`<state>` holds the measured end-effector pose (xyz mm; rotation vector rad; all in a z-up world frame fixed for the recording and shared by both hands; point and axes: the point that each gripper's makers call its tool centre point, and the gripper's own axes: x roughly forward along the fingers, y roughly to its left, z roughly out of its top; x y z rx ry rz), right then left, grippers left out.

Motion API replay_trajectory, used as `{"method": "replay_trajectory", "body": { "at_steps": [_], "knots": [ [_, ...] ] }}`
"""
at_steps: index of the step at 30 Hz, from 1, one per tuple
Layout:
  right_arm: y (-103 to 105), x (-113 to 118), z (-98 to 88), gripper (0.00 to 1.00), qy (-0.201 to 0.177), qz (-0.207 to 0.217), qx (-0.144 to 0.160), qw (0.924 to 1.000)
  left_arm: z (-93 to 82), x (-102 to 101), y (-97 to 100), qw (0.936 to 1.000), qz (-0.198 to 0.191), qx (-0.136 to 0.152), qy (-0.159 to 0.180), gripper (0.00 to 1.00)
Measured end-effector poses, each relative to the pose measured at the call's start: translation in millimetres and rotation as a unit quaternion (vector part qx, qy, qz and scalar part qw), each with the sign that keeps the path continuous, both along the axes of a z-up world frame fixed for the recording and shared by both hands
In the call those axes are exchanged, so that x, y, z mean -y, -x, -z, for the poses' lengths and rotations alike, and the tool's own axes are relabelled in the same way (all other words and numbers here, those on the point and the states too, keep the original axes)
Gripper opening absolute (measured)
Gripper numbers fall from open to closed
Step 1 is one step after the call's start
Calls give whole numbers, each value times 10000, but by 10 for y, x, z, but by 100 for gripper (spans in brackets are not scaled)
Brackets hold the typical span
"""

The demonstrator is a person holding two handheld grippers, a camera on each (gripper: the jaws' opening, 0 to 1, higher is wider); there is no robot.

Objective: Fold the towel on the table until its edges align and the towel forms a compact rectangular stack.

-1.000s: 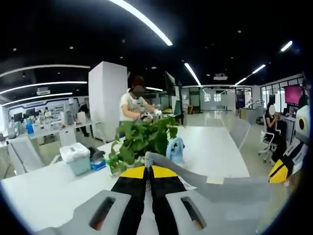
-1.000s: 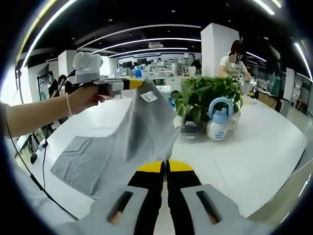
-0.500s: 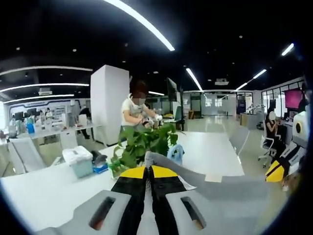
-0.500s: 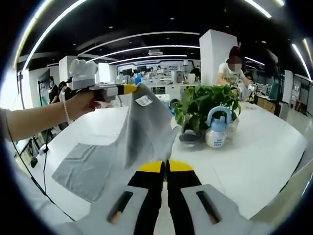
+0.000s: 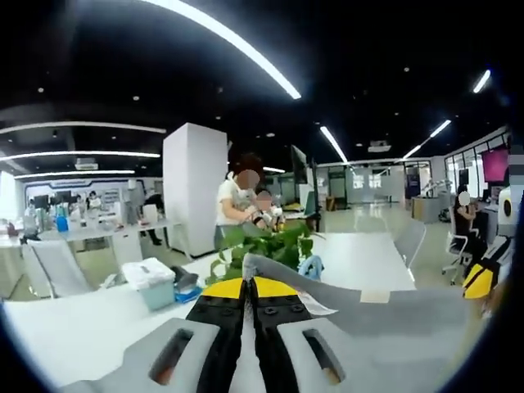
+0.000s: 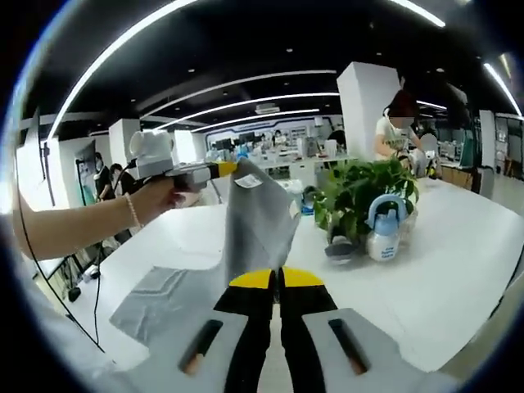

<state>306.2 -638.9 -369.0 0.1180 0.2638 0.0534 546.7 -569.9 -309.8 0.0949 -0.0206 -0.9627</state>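
Potted plant (image 6: 360,190) and spray bottle (image 6: 382,232) on white tabletop (image 6: 458,237). Both tongs, left (image 6: 214,169) and right (image 6: 278,282), clamp grey towel (image 6: 246,229) corners, lifted, lower part draping onto tabletop.

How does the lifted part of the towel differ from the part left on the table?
The lifted part of the grey towel hangs draped between the left gripper and the right gripper, with a white tag near its top; the lower part lies flat on the white table, showing fold creases. Both parts are the same plain grey.
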Motion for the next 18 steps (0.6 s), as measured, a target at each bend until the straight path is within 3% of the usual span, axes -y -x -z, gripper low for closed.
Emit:
{"method": "replay_trajectory", "body": {
  "at_steps": [9, 18],
  "knots": [
    [-89, -264, -163, 0, -255, -650, 209, 9973, 14, -166, -121, 9995, -292, 60, -48, 3],
    [-140, -523, -250, 0, -323, -1299, 218, 9908, 86, -283, -271, 9987, -507, -45, 46, 3]
  ]
}}
